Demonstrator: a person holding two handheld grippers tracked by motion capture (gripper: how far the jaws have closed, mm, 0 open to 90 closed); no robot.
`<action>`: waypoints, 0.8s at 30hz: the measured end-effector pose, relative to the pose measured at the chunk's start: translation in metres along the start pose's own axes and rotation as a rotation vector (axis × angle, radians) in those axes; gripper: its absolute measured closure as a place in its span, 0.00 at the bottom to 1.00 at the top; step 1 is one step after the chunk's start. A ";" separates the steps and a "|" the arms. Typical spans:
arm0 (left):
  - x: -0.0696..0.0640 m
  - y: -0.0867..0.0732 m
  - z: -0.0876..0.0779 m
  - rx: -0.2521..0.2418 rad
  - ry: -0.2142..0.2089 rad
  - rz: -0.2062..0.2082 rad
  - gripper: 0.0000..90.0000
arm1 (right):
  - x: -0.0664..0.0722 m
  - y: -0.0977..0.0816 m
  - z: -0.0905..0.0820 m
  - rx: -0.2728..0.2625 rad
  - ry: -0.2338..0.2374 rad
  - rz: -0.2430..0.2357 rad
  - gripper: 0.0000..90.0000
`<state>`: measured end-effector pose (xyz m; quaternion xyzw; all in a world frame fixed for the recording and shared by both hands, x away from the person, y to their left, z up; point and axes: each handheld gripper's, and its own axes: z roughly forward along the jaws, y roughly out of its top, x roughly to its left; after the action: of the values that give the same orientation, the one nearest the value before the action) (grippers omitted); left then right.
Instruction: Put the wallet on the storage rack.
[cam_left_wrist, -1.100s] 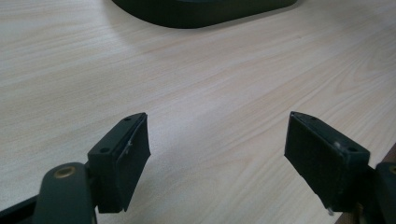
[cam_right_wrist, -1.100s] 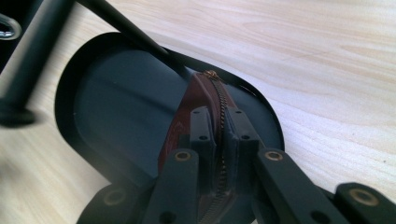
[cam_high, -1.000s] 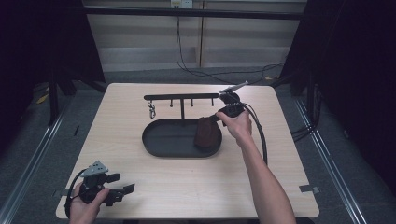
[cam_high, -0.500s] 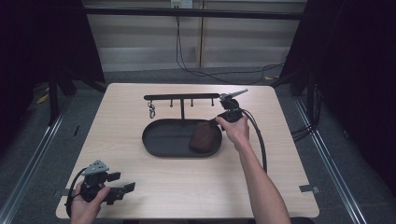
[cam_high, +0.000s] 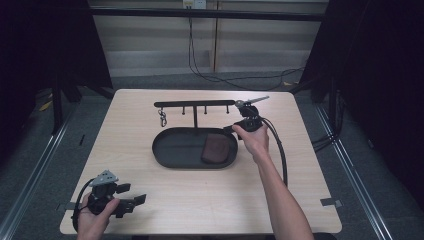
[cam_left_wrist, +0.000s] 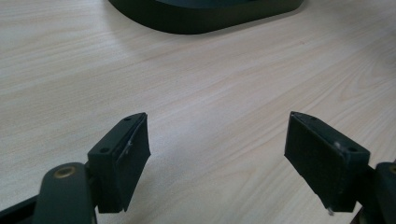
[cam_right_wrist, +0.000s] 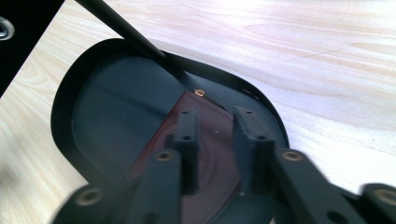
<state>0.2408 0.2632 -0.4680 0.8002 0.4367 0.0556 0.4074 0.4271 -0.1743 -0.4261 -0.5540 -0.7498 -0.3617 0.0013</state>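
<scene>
Two grippers work over a pale wooden table (cam_high: 150, 200), and the biggest thing on it is the black oval tray (cam_high: 172, 148) at its middle, with a black hook rack (cam_high: 195, 104) standing just behind; a brown leather wallet (cam_high: 215, 150) lies flat in the tray's right end, apart from the rim; the right gripper (cam_right_wrist: 215, 140) hovers over that wallet with its jaws a narrow gap apart, having just been opening, and nothing is pinched between them; to finish this release well, I judge the jaws should part fully and lift straight up, so no pad drags the wallet; the right forearm reaches forward from the near edge, hand bent toward the tray's right rim; the left gripper (cam_left_wrist: 219, 158) rests low at the near left corner, jaws spread wide and empty over bare wood.
</scene>
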 end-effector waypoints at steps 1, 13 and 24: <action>0.000 0.000 0.000 0.000 0.000 0.000 0.24 | 0.000 0.000 -0.002 -0.005 -0.001 -0.005 0.76; 0.002 -0.001 -0.002 -0.001 0.005 -0.008 0.24 | -0.002 -0.015 -0.027 -0.053 0.012 -0.037 0.59; 0.003 -0.001 -0.002 -0.006 0.009 -0.011 0.24 | -0.008 -0.039 -0.051 -0.080 -0.015 -0.059 0.39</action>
<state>0.2408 0.2667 -0.4681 0.7964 0.4424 0.0582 0.4082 0.3776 -0.2135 -0.4124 -0.5339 -0.7508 -0.3870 -0.0373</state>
